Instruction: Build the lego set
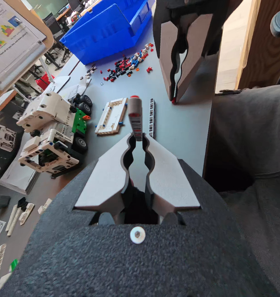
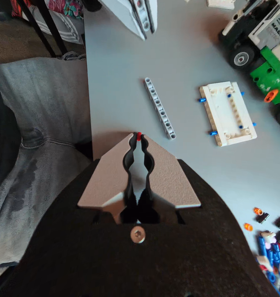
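Gripping a grey beam (image 1: 135,119) lengthwise, pointing forward, left jaws closed, right jaws pinching red pin (image 2: 138,136)

You've got a grey beam (image 1: 135,119) with red pins in it, a tiny red pin (image 2: 138,136), a white panel (image 2: 227,112) with blue pins, a blue bin (image 1: 107,32), and a white, green and black truck (image 1: 55,127) on a grey table (image 2: 192,168).

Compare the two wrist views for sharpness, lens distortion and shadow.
Left wrist view: the grey beam held in the left gripper is motion-blurred, while the table bends with fisheye distortion. Right wrist view: the loose brick pile smears at the corner; the right gripper, pinching a red pin, casts a soft shadow.
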The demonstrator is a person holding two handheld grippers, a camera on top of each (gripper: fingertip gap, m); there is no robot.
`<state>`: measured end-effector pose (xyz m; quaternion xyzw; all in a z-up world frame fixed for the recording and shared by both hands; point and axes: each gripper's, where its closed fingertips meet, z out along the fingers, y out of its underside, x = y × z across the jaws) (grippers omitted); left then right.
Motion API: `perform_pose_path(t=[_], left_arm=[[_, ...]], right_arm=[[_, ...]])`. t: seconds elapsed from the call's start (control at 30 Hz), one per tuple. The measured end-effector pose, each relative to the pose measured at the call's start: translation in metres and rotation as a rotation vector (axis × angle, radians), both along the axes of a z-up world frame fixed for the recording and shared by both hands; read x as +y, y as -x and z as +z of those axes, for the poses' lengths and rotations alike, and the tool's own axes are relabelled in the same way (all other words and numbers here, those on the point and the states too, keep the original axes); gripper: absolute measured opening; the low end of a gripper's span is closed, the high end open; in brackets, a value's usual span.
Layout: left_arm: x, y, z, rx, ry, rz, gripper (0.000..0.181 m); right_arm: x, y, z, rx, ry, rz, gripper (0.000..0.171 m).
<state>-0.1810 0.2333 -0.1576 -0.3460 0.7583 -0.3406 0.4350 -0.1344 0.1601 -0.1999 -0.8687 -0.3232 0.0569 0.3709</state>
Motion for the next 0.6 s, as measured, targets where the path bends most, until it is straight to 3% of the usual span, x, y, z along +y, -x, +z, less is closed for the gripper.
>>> perform_pose_path(t=[0.2, 0.33, 0.5, 0.6], left_arm=[[-0.01, 0.0, -0.015, 0.024, -0.139, -0.05, 0.006], [-0.015, -0.001, -0.012, -0.068, -0.239, -0.067, 0.006], [-0.019, -0.002, 0.003, -0.187, -0.24, -0.075, 0.006], [-0.032, 0.0, 0.027, -0.327, -0.17, -0.114, 0.006]], right_arm=[[-0.002, -0.001, 0.0, 0.068, -0.009, -0.018, 0.005], [0.0, -0.005, 0.0, 0.098, -0.008, -0.033, 0.012], [0.005, -0.008, 0.007, 0.191, -0.023, -0.068, 0.014], [0.011, -0.001, 0.034, 0.39, -0.067, -0.087, 0.016]])
